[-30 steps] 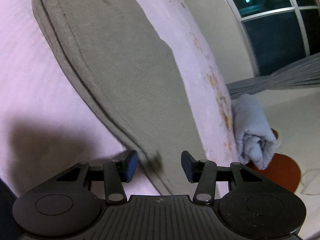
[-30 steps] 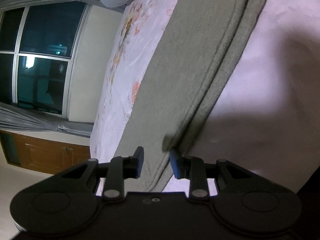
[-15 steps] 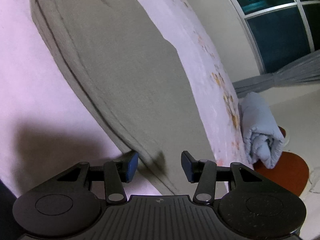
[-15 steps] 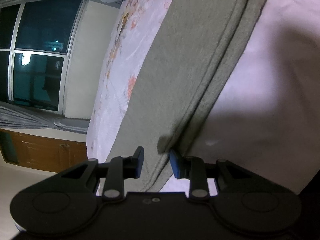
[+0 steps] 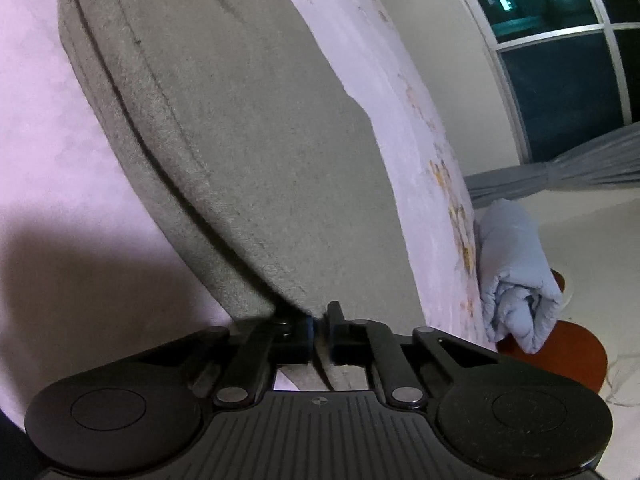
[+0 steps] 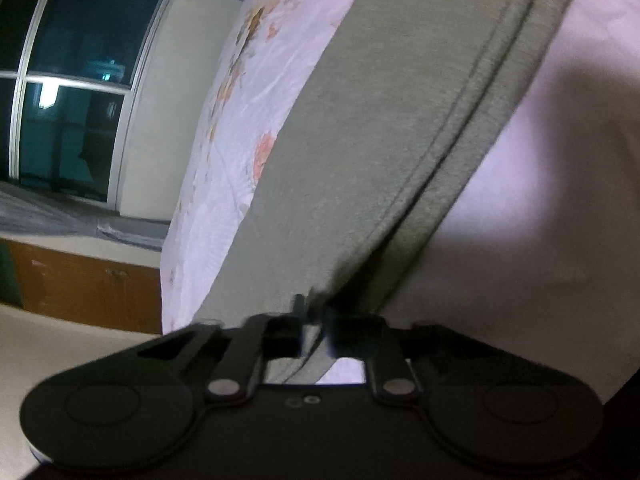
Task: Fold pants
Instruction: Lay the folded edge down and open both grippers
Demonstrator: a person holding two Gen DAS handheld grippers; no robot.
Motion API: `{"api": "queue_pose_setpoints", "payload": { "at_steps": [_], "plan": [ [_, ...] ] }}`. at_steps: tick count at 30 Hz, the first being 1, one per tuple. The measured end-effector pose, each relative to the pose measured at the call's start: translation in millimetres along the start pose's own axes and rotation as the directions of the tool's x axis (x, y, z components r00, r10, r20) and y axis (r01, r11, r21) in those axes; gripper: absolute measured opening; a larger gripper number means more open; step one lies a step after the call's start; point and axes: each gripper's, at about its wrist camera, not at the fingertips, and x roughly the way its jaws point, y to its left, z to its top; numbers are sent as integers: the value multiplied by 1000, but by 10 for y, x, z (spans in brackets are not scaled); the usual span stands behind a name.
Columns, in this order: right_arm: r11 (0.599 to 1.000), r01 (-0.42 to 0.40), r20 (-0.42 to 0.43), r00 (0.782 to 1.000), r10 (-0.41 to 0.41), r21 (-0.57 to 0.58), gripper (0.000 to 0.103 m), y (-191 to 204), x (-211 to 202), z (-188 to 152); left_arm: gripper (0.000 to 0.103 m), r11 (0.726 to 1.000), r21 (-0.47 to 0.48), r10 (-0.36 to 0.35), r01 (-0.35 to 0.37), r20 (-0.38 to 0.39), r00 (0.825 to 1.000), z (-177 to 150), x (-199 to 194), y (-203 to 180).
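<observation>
Left wrist view first: the left gripper (image 5: 319,330) has its two black fingers squeezed nearly together, with only a thin sliver between the pads, and the near corner of the grey pants (image 5: 240,128) is pinched right in that sliver. From the pinch the cloth runs up and away as a long, already doubled strip, and you can see the stacked layers along its left edge, where a lower layer sticks out a bit past the top one. The pants lie on a pale pink bedsheet (image 5: 60,184), with a dark shadow on the sheet just left of the gripper. Off to the right the bed edge has a floral print, and past it sits a rolled light blue blanket (image 5: 516,276) on something reddish-brown, plus a dark window (image 5: 560,64) with a grey curtain under it. Right wrist view is a bit blurry, but it's the same deal: the right gripper (image 6: 314,326) is clamped down on another corner of the pants (image 6: 380,128), fingers close together with fabric bunched between them and a fold of it hanging down behind the pads. The strip stretches toward the top right, seams running along its right edge, and pink sheet shows beyond it. Window and a wooden cabinet (image 6: 84,284) are on the left.
</observation>
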Motion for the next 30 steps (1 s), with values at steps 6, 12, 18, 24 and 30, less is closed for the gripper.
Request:
{"api": "queue_pose_setpoints", "payload": {
  "at_steps": [6, 12, 18, 24, 30],
  "plan": [
    [998, 21, 9, 1000, -20, -66, 0, 56, -177, -49, 5, 999, 36, -1, 1, 0, 1000, -10, -135, 98],
    [999, 44, -4, 999, -44, -32, 0, -2, -204, -25, 6, 1000, 30, -7, 7, -5, 1000, -13, -150, 139],
    [997, 74, -14, 997, -74, 4, 0, -103, -211, -28, 6, 999, 32, 12, -12, -12, 1000, -35, -99, 205],
    [998, 56, -23, 998, -55, 43, 0, -169, -215, -22, 6, 1000, 22, 6, -6, -24, 1000, -31, -104, 233],
    [999, 0, 143, 990, -7, 48, 15, -332, -825, 28, 6, 983, 182, 20, -18, -5, 1000, 62, -518, 121]
  ]
}}
